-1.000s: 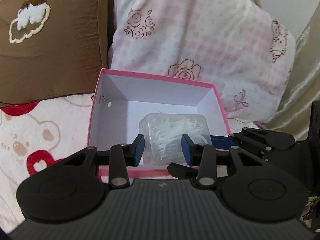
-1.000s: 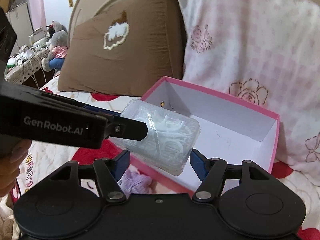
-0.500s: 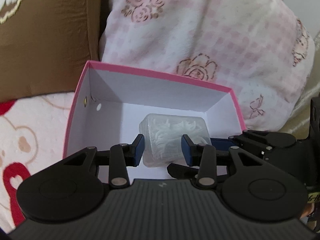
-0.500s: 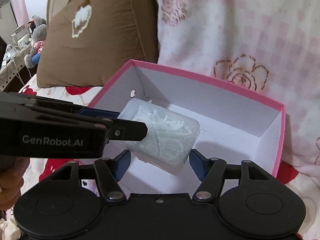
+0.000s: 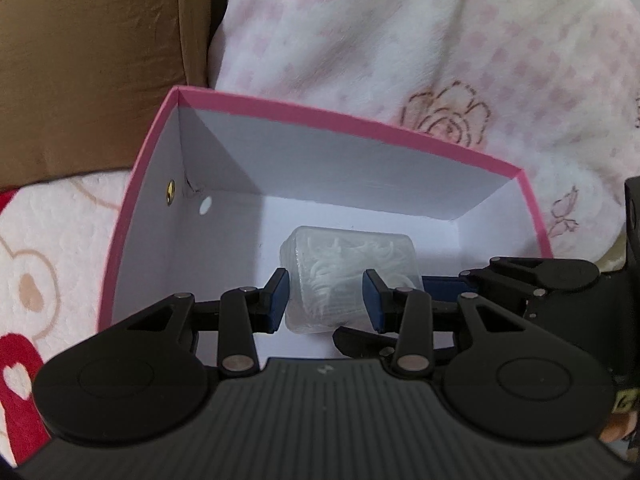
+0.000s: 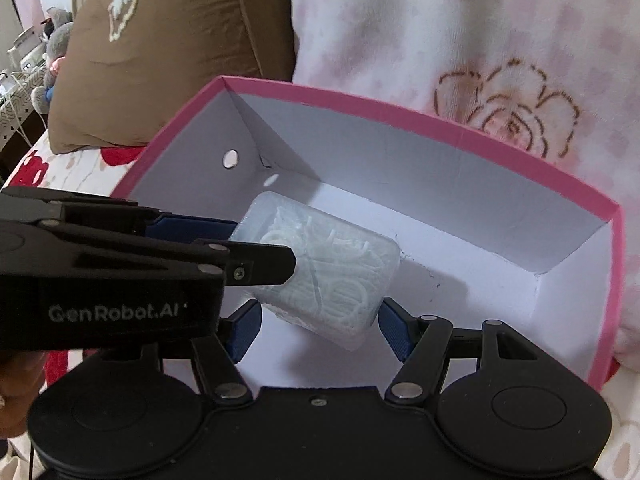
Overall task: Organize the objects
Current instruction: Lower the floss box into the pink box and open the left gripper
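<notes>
Closest to us in the left wrist view, our left gripper [image 5: 325, 300] has its two blue pads pressed on the short sides of a clear plastic box [image 5: 344, 276] full of small white picks, so it is squeezing that box tight. In the right wrist view the same left gripper [image 6: 256, 248] comes in from the left edge, black with white letters on its side, and it bites one end of the clear plastic box [image 6: 332, 276]. Our right gripper [image 6: 318, 326] sits just under the other end of it. Its blue pads stand on both sides of the box, and the right pad looks like it touches a corner, but the left pad is partly hidden by the other gripper, so we cannot tell if the right gripper is really gripping. The clear box is tilted and hangs inside a bigger pink box [image 6: 400, 110], above its white floor, more toward the left wall with the little round hole. We cannot tell if it touches the floor. The pink box [image 5: 352, 120] is open on top, pink on the rim and white inside. It lies on a soft blanket [image 5: 60, 240] with bears and red hearts. Behind it a brown pillow [image 6: 168, 40] leans on the left and a pink checked pillow [image 6: 460, 20] with drawn roses leans on the right.
</notes>
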